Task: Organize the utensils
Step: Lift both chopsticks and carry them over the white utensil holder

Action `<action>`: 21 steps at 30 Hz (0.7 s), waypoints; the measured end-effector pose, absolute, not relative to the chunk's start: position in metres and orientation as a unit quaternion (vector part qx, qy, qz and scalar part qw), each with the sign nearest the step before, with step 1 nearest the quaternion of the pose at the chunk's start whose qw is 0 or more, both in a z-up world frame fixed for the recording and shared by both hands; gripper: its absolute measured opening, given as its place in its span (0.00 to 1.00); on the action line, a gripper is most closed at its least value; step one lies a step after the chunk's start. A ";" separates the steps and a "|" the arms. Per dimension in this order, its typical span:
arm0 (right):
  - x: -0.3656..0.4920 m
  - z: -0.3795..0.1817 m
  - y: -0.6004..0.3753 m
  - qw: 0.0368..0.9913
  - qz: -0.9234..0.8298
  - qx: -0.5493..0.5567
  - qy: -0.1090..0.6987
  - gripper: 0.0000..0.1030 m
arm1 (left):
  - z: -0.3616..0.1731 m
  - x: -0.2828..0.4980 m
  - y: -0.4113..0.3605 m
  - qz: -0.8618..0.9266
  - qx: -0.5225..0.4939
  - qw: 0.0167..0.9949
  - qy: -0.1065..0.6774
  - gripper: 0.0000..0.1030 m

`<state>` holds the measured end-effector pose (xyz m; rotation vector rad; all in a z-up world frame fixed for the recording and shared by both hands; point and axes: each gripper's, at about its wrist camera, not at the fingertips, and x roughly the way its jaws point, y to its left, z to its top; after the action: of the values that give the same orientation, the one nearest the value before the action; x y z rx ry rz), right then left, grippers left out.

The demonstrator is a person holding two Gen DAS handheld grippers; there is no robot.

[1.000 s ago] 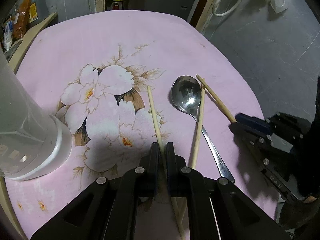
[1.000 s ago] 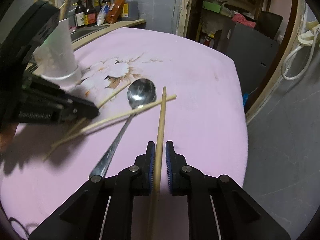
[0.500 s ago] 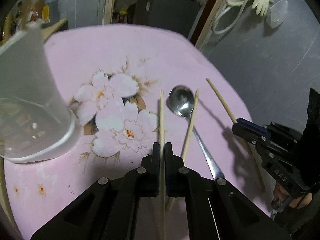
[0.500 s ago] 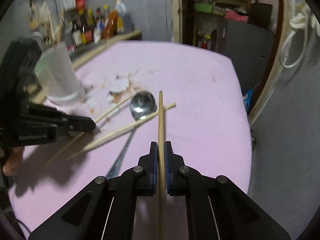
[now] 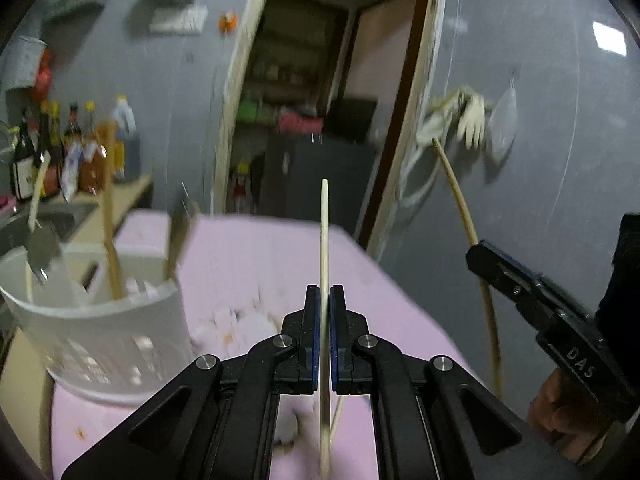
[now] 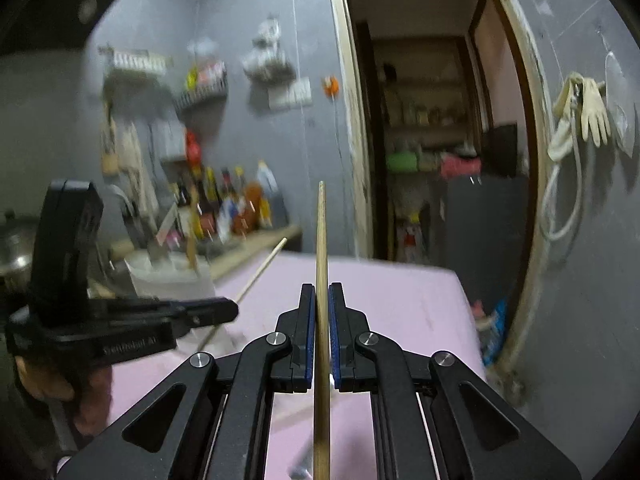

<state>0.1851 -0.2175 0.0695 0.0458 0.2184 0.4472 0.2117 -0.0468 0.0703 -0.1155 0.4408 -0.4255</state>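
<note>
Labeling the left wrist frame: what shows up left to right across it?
Bottles → white utensil holder → left gripper shut on a chopstick → second chopstick → right gripper.

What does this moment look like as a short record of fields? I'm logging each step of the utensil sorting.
left claw: shut on a pale chopstick, lifted, tip pointing up
right claw: shut on a darker chopstick, lifted, tip pointing up
holder: white slotted basket on the left of the table, already holding utensils
table: pink cloth
spoon: not visible in either view
image quality: background blurred by motion
</note>
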 end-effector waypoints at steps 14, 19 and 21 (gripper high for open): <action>0.212 0.133 -0.156 0.952 0.296 0.071 -0.029 0.04 | 0.138 0.209 0.044 -0.149 -0.057 0.984 0.085 0.02; 0.228 0.145 -0.121 0.940 0.326 0.085 -0.057 0.04 | 0.151 0.217 0.098 -0.097 -0.077 0.991 0.059 0.02; 0.234 0.147 -0.108 0.935 0.336 0.092 -0.064 0.04 | 0.150 0.220 0.120 -0.081 -0.092 0.991 0.052 0.02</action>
<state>0.2336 -0.1085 0.1466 0.1880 -0.1302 0.6874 0.2202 0.1198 0.1502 -0.1844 0.1036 -0.1632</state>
